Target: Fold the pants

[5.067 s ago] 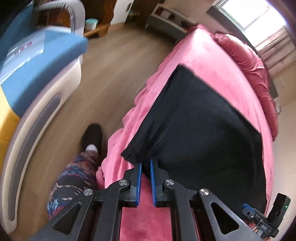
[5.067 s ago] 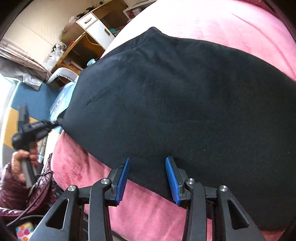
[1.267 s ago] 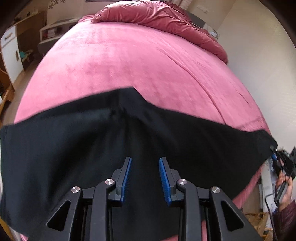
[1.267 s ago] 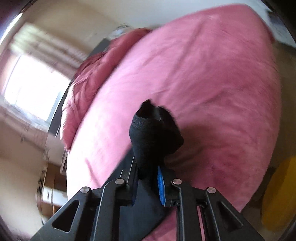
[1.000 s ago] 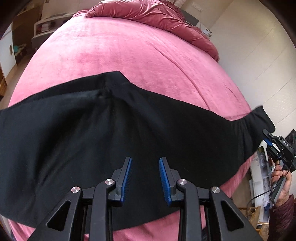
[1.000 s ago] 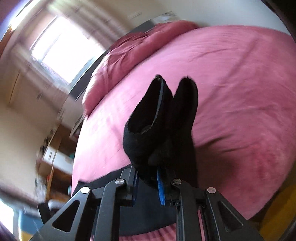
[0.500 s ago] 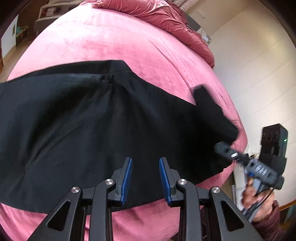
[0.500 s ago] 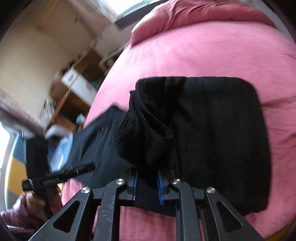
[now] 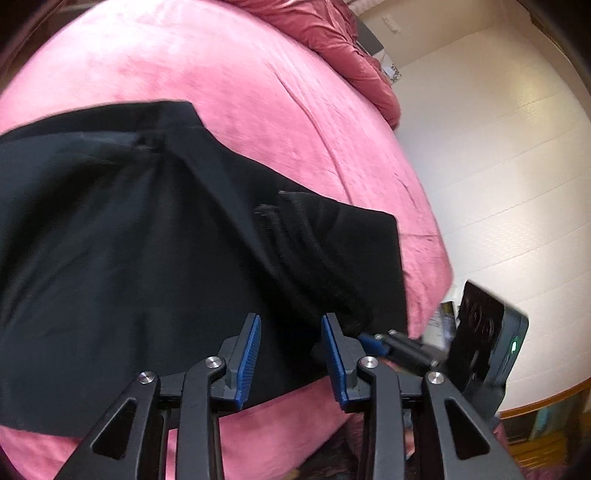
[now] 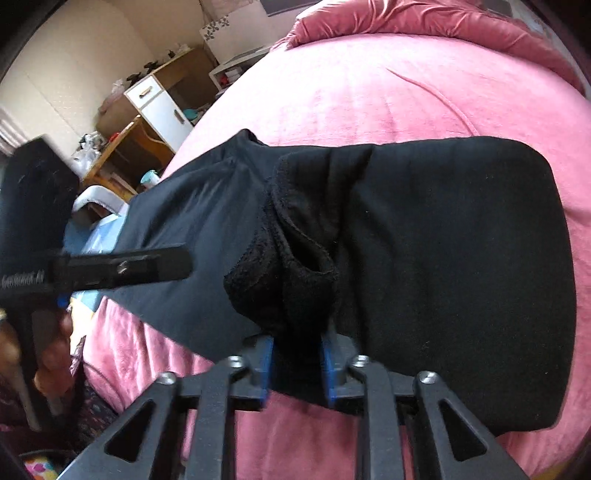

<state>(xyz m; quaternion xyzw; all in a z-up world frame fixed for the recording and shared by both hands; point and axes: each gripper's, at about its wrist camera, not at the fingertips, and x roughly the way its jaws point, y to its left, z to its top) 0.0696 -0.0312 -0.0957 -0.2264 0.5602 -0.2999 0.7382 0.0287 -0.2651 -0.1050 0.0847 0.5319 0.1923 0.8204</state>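
Observation:
The black pants [image 9: 129, 258] lie across the pink bed [image 9: 258, 92], with the legs folded back over the upper part [image 10: 461, 258]. The bunched leg ends [image 10: 291, 273] rest on top. They still sit between the pads of my right gripper [image 10: 295, 358], whose jaws are opening. My left gripper [image 9: 290, 332] hovers low over the pants near the bed's front edge. Its jaws are opening too, with nothing gripped. The right gripper [image 9: 384, 343] shows just right of it. In the right wrist view a hand [image 10: 51, 350] holds the left gripper [image 10: 184, 264] at the left.
A pink quilt [image 9: 332, 33] is heaped at the head of the bed. A white wall [image 9: 498, 166] runs along the bed's right side. Left of the bed stand a wooden desk with a white cabinet [image 10: 159, 107] and a grey-blue chair [image 10: 99, 206].
My right gripper swung the leg ends from the right over onto the pants and lowered them there; its jaws have widened. The left gripper turned a little and opened slightly.

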